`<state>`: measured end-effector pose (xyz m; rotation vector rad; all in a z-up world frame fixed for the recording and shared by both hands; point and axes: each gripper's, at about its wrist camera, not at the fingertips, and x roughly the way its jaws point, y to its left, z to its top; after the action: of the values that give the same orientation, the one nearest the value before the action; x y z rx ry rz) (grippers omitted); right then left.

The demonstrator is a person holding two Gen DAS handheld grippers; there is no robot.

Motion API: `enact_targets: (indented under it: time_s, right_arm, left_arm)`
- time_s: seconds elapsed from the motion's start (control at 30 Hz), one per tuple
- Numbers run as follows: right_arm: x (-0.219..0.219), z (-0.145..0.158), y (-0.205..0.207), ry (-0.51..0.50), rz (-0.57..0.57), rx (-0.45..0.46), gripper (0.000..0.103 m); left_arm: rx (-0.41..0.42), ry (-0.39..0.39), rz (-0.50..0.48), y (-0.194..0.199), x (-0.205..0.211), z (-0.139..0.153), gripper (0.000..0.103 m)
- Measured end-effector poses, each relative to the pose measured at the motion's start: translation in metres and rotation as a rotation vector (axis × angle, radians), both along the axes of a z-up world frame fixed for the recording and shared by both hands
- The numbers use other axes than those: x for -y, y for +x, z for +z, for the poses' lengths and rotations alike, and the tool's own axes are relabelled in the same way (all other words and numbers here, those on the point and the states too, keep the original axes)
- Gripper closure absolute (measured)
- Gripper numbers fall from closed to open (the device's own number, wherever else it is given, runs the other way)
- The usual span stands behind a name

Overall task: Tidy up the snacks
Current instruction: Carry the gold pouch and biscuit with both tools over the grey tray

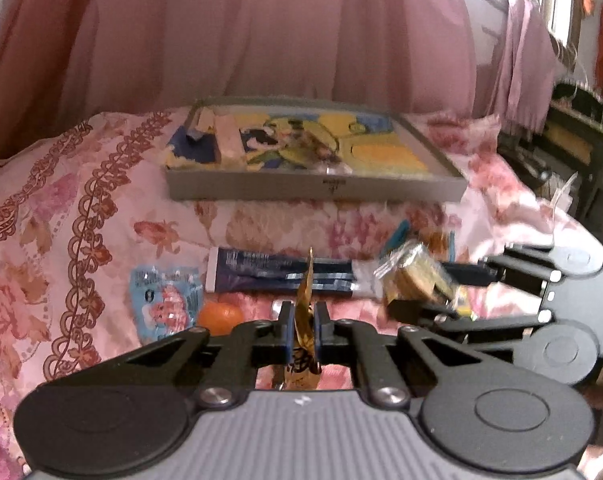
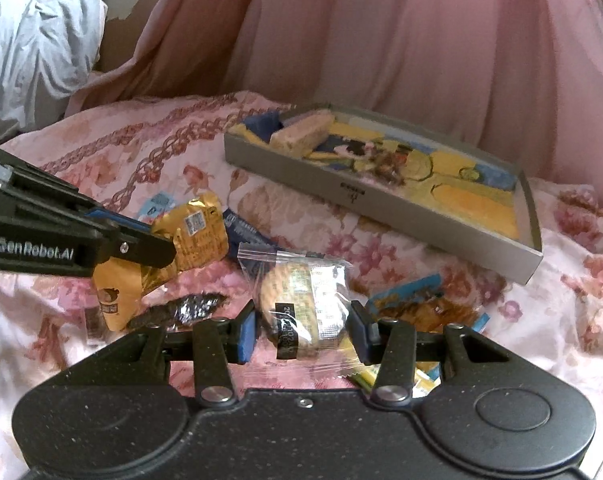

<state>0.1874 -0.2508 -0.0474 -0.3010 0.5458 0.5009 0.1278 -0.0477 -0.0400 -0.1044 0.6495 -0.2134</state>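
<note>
My left gripper (image 1: 303, 314) is shut on a thin gold snack packet (image 1: 304, 300) that stands on edge between its pads; the right wrist view shows that gripper (image 2: 159, 246) at the left, with the gold packet (image 2: 197, 236) hanging from it. My right gripper (image 2: 304, 336) has its jaws wide, pressed on both sides of a clear-wrapped biscuit packet (image 2: 305, 304). From the left wrist view, this gripper (image 1: 433, 288) and the biscuit packet (image 1: 417, 274) are blurred at the right. A grey tray (image 1: 317, 189) with a cartoon picture lies behind, holding a beige bar (image 2: 301, 136) and a blue packet (image 2: 261, 124).
On the flowered bedspread lie a long dark blue packet (image 1: 281, 276), a light blue packet (image 1: 167, 300), an orange (image 1: 220, 317), a dark wrapped snack (image 2: 181, 310) and blue-and-yellow packets (image 2: 421, 300). Pink curtains hang behind the tray. Furniture stands off the bed's right edge.
</note>
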Motion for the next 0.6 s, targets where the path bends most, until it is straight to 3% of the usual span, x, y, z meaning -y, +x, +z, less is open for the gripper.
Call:
enact_targets:
  time_s: [0.2, 0.37, 0.6]
  right_arm:
    - [0.001, 0.009, 0.003, 0.013, -0.037, 0.096, 0.055]
    - [0.005, 0.026, 0.016, 0.071, -0.134, 0.179, 0.055]
    - [0.001, 0.038, 0.044, 0.134, -0.298, 0.257, 0.055]
  left_arm:
    - [0.105, -0.066, 0.013, 0.016, 0.003, 0.024, 0.094]
    - [0.2, -0.134, 0.013, 0.042, 0.005, 0.043, 0.094]
    - [0.265, -0.225, 0.038, 0.091, -0.003, 0.061, 0.094]
